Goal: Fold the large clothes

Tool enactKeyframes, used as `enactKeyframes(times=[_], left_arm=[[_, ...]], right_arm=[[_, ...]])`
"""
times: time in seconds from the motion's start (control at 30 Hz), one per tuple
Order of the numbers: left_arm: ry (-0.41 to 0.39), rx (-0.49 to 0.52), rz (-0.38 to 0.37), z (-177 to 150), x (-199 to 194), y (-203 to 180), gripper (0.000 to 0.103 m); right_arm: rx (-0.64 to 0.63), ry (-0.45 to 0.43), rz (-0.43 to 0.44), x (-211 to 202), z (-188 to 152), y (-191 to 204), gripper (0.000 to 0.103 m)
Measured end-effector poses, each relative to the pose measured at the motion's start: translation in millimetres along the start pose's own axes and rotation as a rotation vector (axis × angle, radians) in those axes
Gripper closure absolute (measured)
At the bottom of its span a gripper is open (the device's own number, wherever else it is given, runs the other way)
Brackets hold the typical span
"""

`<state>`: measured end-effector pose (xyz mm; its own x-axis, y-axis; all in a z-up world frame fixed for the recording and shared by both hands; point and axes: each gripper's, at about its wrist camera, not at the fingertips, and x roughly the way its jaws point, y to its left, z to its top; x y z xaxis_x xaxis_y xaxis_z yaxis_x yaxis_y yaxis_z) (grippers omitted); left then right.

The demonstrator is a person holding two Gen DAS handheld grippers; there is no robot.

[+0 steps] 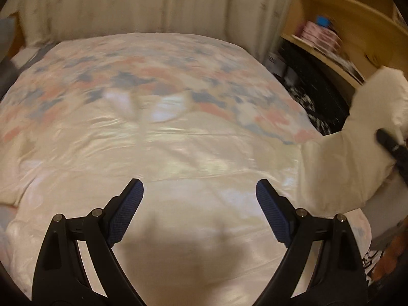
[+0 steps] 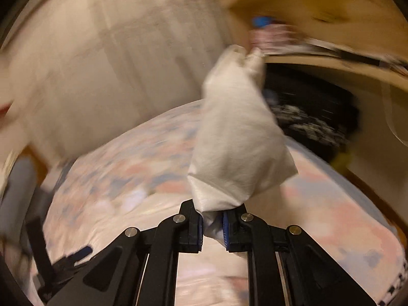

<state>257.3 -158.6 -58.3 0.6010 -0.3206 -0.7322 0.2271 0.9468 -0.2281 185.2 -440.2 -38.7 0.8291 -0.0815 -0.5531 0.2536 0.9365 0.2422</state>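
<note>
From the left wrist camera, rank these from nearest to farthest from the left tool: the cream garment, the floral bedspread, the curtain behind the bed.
1. Cream garment: spread right beneath and just ahead of the open left tool.
2. Floral bedspread: beyond the garment, mid-bed.
3. Curtain: at the back, behind the bed's far edge.

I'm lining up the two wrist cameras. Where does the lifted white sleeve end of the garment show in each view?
Left wrist view: the lifted white sleeve end is at the right edge, raised above the bed, right claw on it.
Right wrist view: centre, standing up from the shut right claw.
Shared landmark: the blue-capped item on the wooden shelf.
</note>
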Motion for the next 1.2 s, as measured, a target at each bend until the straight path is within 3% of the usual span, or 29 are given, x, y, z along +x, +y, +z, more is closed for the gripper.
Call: enactKeyframes(times=[0.07, 0.17, 0.3, 0.4, 0.43, 0.5, 0.57, 0.6, 0.77, 0.87, 0.9, 0.97, 1.0, 1.07, 1.13, 1.2], left_arm=[[0.013, -0.053, 0.0, -4.7, -7.3, 31.5, 0.014], [0.032, -0.122, -0.006, -14.9, -9.0, 78.4, 0.014], [0.079, -0.162, -0.038, -34.3, -0.6, 124.7, 0.014], [0.117, -0.189, -0.092, -46.5, 9.0, 142.6, 0.014], [0.124, -0.204, -0.126, -49.1, 10.7, 148.8, 0.014], [0.133, -0.224, -0.169, -50.9, 15.6, 152.8, 0.014], [0.135, -0.248, -0.221, -50.8, 19.2, 155.7, 0.014], [0.143, -0.257, -0.246, -48.8, 23.1, 155.1, 0.014], [0.175, -0.225, -0.29, -39.0, 43.3, 136.9, 0.014], [0.218, -0.201, -0.338, -36.5, 62.9, 121.7, 0.017], [0.233, -0.194, -0.347, -36.1, 70.0, 117.0, 0.02], [0.268, -0.168, -0.351, -36.6, 85.5, 106.3, 0.046], [0.292, -0.156, -0.339, -37.5, 95.7, 98.9, 0.053], [0.302, -0.142, -0.291, -38.6, 104.3, 91.2, 0.085], [0.276, -0.102, -0.235, -33.9, 103.5, 81.7, 0.097], [0.203, -0.036, -0.181, -22.5, 87.8, 70.1, 0.099]], right_arm=[[-0.07, 0.049, 0.022, 15.2, -15.9, 38.7, 0.092], [-0.196, 0.173, 0.046, 50.3, -65.7, 97.6, 0.091], [-0.377, 0.346, 0.002, 91.6, -142.3, 141.7, 0.089], [-0.446, 0.434, -0.007, 95.6, -176.8, 151.4, 0.079], [-0.46, 0.424, -0.012, 88.0, -178.4, 150.5, 0.075], [-0.461, 0.398, 0.011, 72.8, -176.6, 145.6, 0.053], [-0.454, 0.347, 0.044, 44.2, -167.3, 137.2, 0.025], [-0.459, 0.322, 0.039, 55.0, -161.9, 158.5, 0.023], [-0.418, 0.208, 0.003, 4.1, -135.2, 143.9, 0.023], [-0.346, 0.208, -0.003, -8.7, -123.5, 125.4, 0.023], [-0.31, 0.219, 0.008, -16.8, -123.4, 114.3, 0.023], [-0.27, 0.242, 0.027, -24.2, -125.2, 106.2, 0.023], [-0.262, 0.25, 0.03, -19.8, -125.0, 106.8, 0.023], [-0.247, 0.273, 0.025, -20.8, -131.6, 94.4, 0.023], [-0.234, 0.28, 0.022, -15.0, -139.6, 86.9, 0.024], [-0.215, 0.282, 0.028, -5.5, -142.7, 84.5, 0.024]])
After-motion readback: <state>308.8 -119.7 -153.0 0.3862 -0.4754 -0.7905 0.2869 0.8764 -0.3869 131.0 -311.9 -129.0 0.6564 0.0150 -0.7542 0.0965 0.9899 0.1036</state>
